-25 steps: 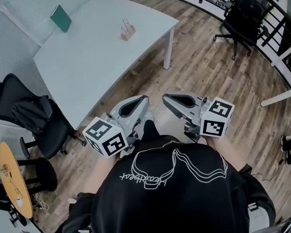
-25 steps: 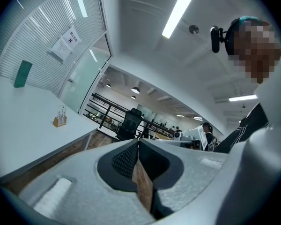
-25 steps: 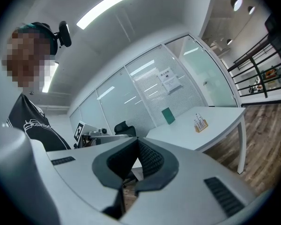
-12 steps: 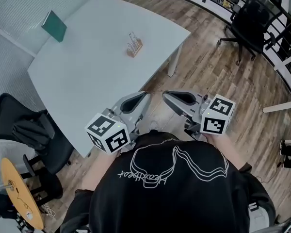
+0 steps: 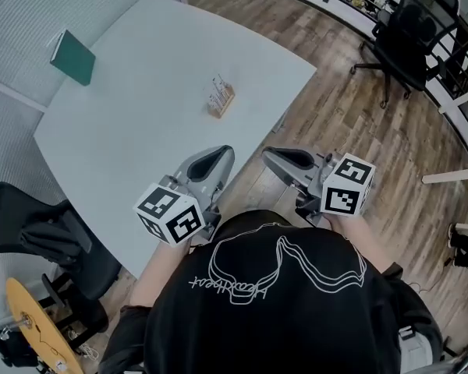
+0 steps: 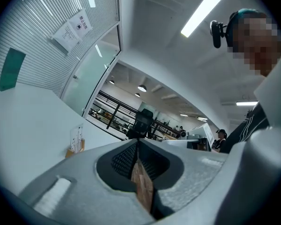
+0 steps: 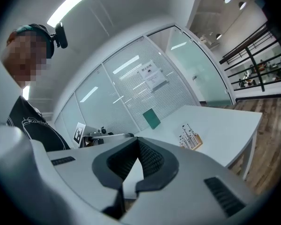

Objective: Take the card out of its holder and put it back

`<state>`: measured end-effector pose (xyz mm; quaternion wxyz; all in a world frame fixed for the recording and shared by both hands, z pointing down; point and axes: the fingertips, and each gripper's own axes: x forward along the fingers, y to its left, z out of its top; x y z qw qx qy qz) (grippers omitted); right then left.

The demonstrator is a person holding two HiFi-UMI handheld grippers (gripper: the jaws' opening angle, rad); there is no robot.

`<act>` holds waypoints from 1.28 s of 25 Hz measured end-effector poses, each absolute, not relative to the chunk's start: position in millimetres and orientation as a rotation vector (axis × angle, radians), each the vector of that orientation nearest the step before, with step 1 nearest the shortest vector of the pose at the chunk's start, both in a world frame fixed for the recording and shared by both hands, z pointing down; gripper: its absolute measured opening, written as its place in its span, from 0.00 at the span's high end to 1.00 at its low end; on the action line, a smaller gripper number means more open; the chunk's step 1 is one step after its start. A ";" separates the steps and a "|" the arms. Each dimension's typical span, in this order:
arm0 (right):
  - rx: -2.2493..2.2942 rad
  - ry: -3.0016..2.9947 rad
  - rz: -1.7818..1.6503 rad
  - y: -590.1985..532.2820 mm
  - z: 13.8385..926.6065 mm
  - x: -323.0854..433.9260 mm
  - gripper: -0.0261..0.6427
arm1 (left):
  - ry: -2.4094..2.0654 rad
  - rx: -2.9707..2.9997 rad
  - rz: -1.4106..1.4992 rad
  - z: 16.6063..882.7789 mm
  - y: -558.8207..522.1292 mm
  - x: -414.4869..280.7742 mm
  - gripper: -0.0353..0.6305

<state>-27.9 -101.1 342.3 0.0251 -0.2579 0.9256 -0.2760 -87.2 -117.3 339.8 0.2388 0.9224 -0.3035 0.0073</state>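
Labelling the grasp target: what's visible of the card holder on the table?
The card holder is a small light wooden block with thin pale cards standing upright in it, their small dark marks too fine to read. It stands on the white table, nearer the edge by the wood floor, well apart from the green book. Only the table touches it; the card count cannot be told.

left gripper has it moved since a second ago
Yes. The left gripper has advanced toward the table: earlier beyond its edge, now over it, nearer the card holder.
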 end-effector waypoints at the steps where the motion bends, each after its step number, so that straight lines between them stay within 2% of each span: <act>1: -0.806 2.857 -0.867 -108.4 345.3 -28.1 0.95 | -0.833 2.528 0.025 342.4 -125.6 -89.4 0.92; 8: -0.864 2.835 -0.928 -148.5 364.9 -29.4 0.95 | -0.875 2.526 0.039 365.2 -178.7 -106.1 0.91; 12: -0.891 2.827 -0.969 -161.2 377.5 -30.1 0.95 | -0.915 2.508 0.073 386.6 -203.3 -116.8 0.84; 20: -0.920 2.823 -1.038 -173.8 396.1 -28.1 0.95 | -1.015 2.462 0.200 440.7 -250.0 -135.6 0.77; 32: -0.984 2.769 -1.144 -191.3 421.8 -5.2 0.95 | -1.102 2.454 0.286 487.1 -310.6 -132.7 0.77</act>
